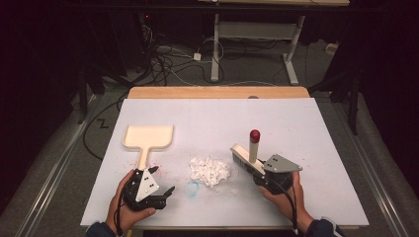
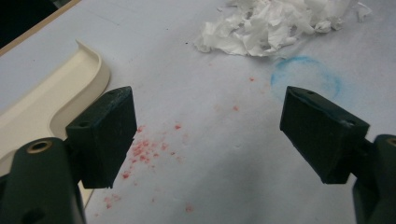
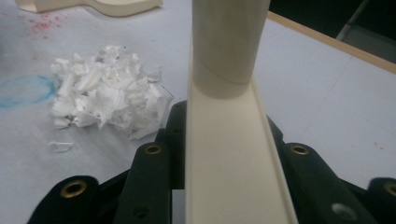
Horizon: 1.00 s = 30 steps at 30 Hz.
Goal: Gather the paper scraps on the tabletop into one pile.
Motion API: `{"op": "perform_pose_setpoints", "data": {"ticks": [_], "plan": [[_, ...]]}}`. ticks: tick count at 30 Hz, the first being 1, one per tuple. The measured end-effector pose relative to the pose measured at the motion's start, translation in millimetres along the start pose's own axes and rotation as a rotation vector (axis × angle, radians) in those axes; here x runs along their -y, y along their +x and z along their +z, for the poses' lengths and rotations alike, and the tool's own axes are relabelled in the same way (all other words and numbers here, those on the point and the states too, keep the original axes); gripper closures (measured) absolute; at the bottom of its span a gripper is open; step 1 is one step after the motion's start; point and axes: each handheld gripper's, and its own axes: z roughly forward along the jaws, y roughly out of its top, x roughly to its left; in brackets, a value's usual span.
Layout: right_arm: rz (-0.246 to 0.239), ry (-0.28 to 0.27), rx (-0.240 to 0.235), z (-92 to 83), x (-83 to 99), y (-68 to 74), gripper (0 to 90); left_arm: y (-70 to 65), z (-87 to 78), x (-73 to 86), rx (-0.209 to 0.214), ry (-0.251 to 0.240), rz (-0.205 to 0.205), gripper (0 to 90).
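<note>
Pinching brush (image 1: pixel 246 157) in right gripper (image 1: pixel 261 174) fingers, paper scraps (image 1: pixel 210 171) just left, left gripper (image 1: pixel 162 183) fingers spread beside dustpan (image 1: pixel 147 138) handle.

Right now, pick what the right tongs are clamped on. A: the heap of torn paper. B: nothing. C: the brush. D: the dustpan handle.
C: the right tongs are shut on the cream base of the brush, whose red-tipped handle stands up, beside the paper heap; the dustpan lies untouched by the open left tongs.
</note>
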Motion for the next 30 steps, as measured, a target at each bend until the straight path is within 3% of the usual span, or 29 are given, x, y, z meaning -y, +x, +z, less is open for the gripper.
{"op": "perform_pose_setpoints", "data": {"ticks": [4, 15, 18, 24, 30], "plan": [[-0.011, -0.003, 0.006, 12.9, -2.5, 7.4, 68.1, 0.5, -0.5, -0.4, -0.002, 0.0, 0.003, 17.9], [0.039, -0.033, -0.073, 42.9, -23.9, 45.7, 68.1, 0.4, -0.7, -0.1, 0.001, -0.001, 0.003, 17.9], [0.014, -0.036, -0.08, 46.1, -27.7, 51.8, 68.1, 0.6, -1.2, 0.5, 0.004, -0.003, -0.001, 17.9], [0.009, -0.079, -0.057, 30.7, -33.6, 34.3, 68.0, 0.7, -2.0, 1.3, 0.003, -0.002, 0.0, 17.9], [-0.016, -0.081, -0.13, 1.6, -36.0, 17.5, 68.0, -0.7, -1.2, 0.5, 0.002, 0.005, 0.011, 17.9]]}}
